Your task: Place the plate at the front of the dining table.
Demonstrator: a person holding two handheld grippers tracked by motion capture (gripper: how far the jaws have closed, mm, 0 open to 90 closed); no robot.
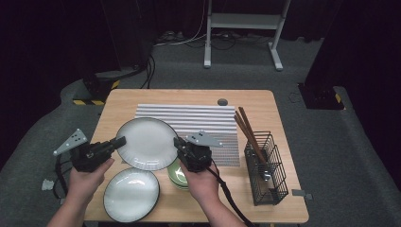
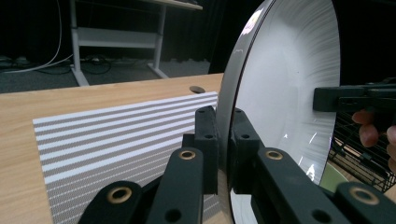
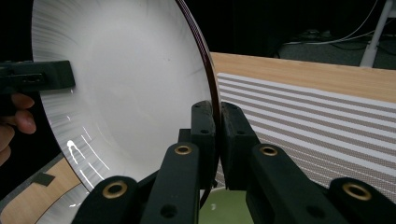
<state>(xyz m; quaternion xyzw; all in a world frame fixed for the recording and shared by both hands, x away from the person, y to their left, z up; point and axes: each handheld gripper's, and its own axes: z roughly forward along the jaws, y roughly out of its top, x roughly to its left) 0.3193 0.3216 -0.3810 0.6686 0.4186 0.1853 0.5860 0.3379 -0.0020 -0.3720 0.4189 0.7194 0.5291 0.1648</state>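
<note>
A round white plate point(image 1: 147, 143) with a dark rim and fine ribbing toward its edge is held above the desk point(image 1: 142, 99), over the near edge of the striped placemat point(image 1: 198, 118). Its hollow face is turned up; being round, it has no long axis. The left tool point(image 1: 120, 141) is clamped on its left rim, the right tool point(image 1: 178, 142) on the opposite rim. Below lie a second white plate point(image 1: 131, 195) and green dishes point(image 1: 177, 174).
</note>
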